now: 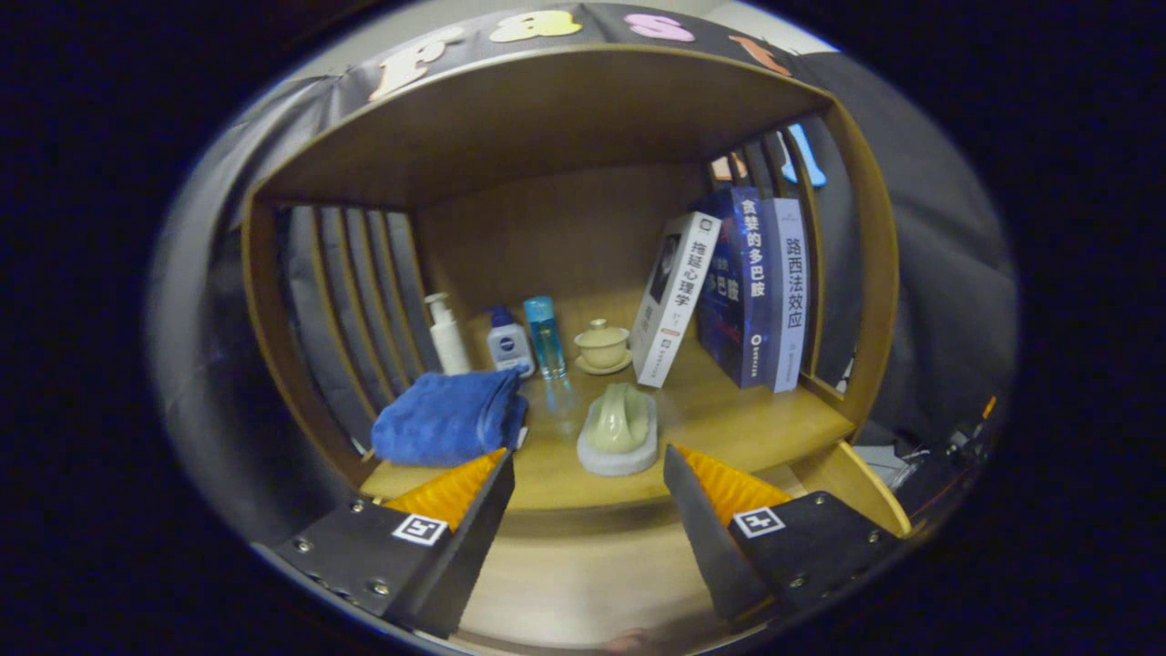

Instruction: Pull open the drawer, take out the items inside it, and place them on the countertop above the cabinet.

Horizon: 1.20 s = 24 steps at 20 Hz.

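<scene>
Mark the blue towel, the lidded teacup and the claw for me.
Blue towel (446, 417): gripper view, middle of its folded top.
Lidded teacup (602, 346): gripper view, side of the bowl.
Claw (588, 474): gripper view, the open gap midway between its fingertips, nothing held.

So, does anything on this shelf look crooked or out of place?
The white book leans against the upright blue books. Nothing looks spilled or broken. The gripper is open, fingers empty, just short of the soap dish.
</scene>
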{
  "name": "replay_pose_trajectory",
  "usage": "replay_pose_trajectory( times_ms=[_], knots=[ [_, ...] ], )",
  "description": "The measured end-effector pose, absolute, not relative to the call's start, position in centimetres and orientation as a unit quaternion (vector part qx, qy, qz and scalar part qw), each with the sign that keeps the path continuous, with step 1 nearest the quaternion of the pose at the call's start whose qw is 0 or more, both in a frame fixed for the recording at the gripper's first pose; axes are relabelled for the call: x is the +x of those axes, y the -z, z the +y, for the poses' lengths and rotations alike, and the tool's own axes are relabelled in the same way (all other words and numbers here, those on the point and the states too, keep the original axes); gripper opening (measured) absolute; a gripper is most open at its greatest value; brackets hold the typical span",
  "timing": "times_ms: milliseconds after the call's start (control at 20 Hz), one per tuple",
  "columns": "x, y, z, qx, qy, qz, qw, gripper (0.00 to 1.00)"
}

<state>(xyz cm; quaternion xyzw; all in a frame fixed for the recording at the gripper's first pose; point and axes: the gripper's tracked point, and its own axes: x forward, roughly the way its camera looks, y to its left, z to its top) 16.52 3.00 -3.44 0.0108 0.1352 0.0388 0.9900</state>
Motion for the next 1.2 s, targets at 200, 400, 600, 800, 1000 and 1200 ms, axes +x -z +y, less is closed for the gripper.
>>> replay_pose_trajectory(
  times_ms=[200, 400, 600, 800, 1000, 1200],
  knots=[
    [10.7, 3.2, 3.0, -0.035, -0.027, 0.093, 0.995, 0.98],
    [4.0, 3.1, 4.8, -0.032, -0.041, 0.035, 0.998, 0.98],
    [0.0, 5.1, 5.2, -0.053, -0.045, 0.016, 0.997, 0.98],
    [-2.9, 7.3, 5.2, -0.018, -0.054, 0.010, 0.998, 0.98],
    [-3.9, 10.9, 1.8, -0.004, -0.023, 0.024, 0.999, 0.98],
    [-2.8, 13.5, 0.9, 0.001, -0.032, 0.026, 0.999, 0.98]
  ],
)
